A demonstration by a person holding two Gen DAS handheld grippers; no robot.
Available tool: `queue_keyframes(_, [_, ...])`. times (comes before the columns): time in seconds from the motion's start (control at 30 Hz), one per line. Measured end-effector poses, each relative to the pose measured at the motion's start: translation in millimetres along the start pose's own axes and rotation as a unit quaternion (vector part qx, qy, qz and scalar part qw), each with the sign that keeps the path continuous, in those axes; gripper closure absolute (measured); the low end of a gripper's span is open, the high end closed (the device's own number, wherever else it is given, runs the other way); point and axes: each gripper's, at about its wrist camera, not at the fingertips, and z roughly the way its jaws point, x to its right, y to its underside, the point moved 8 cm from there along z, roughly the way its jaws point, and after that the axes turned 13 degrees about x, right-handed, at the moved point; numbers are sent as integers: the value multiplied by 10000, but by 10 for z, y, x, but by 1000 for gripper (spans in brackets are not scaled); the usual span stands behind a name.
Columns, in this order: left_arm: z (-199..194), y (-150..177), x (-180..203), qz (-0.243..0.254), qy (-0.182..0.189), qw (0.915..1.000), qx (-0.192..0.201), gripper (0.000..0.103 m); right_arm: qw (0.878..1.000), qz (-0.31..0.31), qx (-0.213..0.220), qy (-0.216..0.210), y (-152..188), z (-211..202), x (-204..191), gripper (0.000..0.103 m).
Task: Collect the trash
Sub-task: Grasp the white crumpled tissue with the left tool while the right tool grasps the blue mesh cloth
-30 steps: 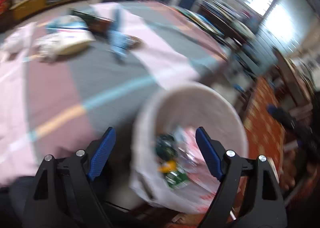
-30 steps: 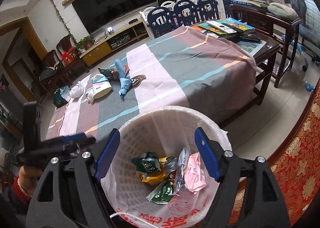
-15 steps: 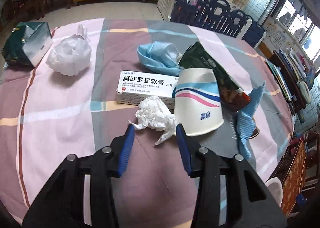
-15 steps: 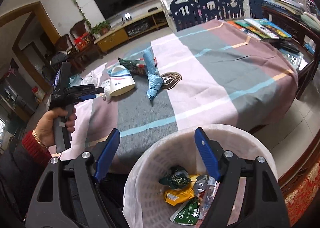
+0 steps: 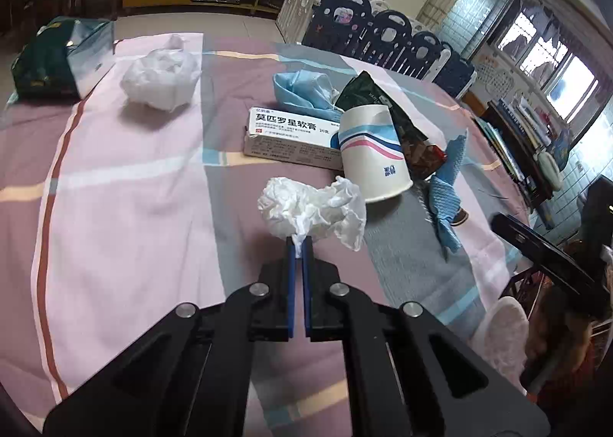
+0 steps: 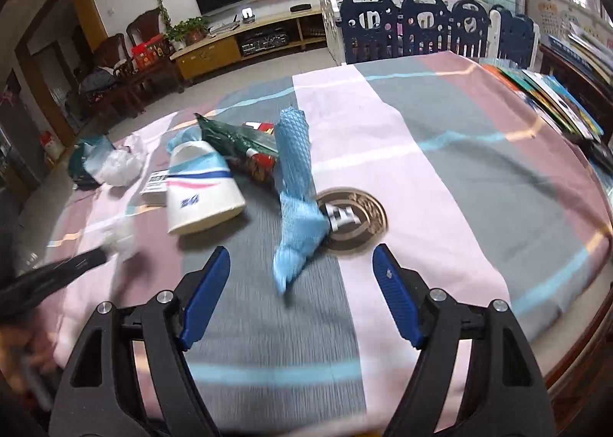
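While the left tongs (image 5: 300,245) pinched the crumpled tissue (image 5: 312,212) shut near the table's (image 5: 126,207) near edge, the right tongs (image 6: 302,276) hung open over the blue foam net (image 6: 295,188); beyond lay a paper cup (image 5: 373,157) and box (image 5: 287,138)

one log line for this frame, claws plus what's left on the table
left claw: shut on crumpled tissue | right claw: open, empty, near blue foam net | remaining: paper cup, medicine box
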Motion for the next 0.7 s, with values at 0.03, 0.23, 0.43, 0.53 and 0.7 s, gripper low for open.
queue_keyframes(0.03, [-108, 37, -30, -103, 63, 9999, 46, 99, 9999, -89, -61, 36, -5, 131, -28, 28])
queue_keyframes(0.23, [-475, 39, -329, -1032, 512, 9920, 512, 99, 9975, -418, -440, 357, 153, 595, -142, 47])
queue_keyframes(0.43, [-445, 77, -394, -1154, 372, 9917, 417, 99, 9976, -366, -439, 397, 187, 522, -86, 80])
queue_keyframes(0.53, [-480, 81, -363, -889, 199, 9949, 436, 99, 9979, -430, -454, 143, 248, 304, -170, 82])
queue_keyframes(0.7, [-626, 131, -307, -341, -160, 9982, 465, 99, 9970, -465, -453, -432, 390, -183, -459, 82])
